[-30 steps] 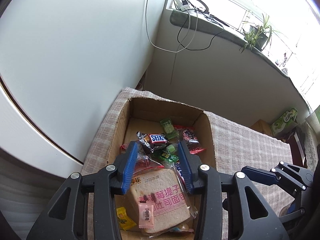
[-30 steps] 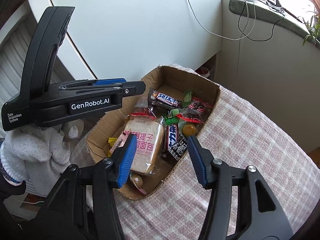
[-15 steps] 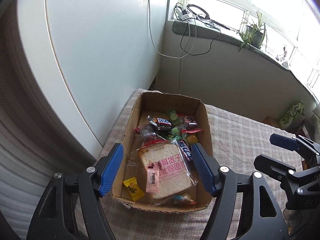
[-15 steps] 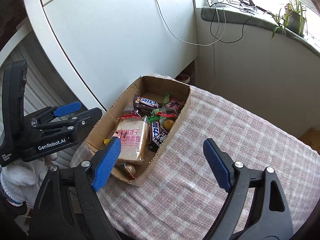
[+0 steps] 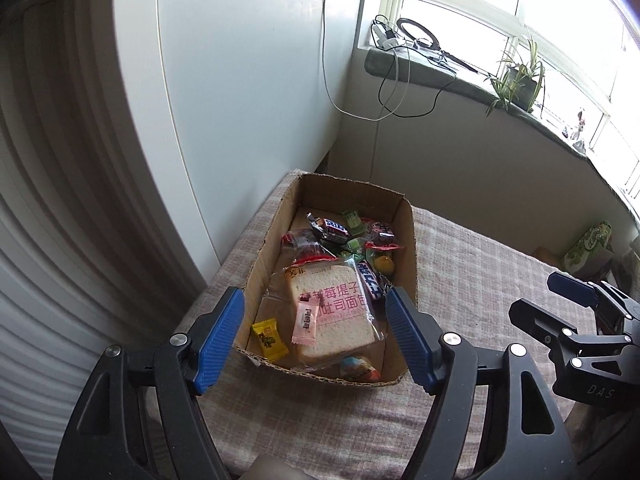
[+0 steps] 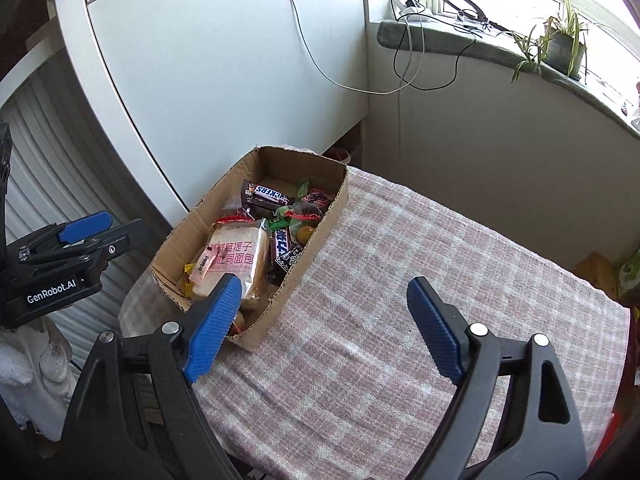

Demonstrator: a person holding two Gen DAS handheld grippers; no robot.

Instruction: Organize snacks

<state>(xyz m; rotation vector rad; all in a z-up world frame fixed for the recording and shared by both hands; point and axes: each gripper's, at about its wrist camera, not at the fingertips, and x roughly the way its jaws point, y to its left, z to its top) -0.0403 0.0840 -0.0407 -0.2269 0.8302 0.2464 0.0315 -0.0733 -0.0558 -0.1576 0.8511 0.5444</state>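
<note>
A cardboard box [image 5: 408,240] stands at the table's far left corner, also in the right wrist view [image 6: 320,236]. It holds several snacks: a wrapped bread slice [image 5: 336,312], a Snickers bar [image 5: 334,226], a yellow candy [image 5: 270,338], a pink sachet [image 5: 306,318] and a blue bar [image 6: 282,246]. My left gripper [image 5: 314,336] is open and empty, above the box's near end. My right gripper [image 6: 324,320] is open and empty, above the cloth to the right of the box.
A pink checked cloth [image 6: 420,280] covers the table. A white cabinet [image 5: 240,100] stands behind the box. A windowsill [image 6: 480,44] holds cables and a potted plant [image 6: 560,40]. A green packet [image 5: 588,244] lies beyond the table's right edge.
Both grippers have pulled back and up from the box and opened wider. The snacks in the box have not moved.
</note>
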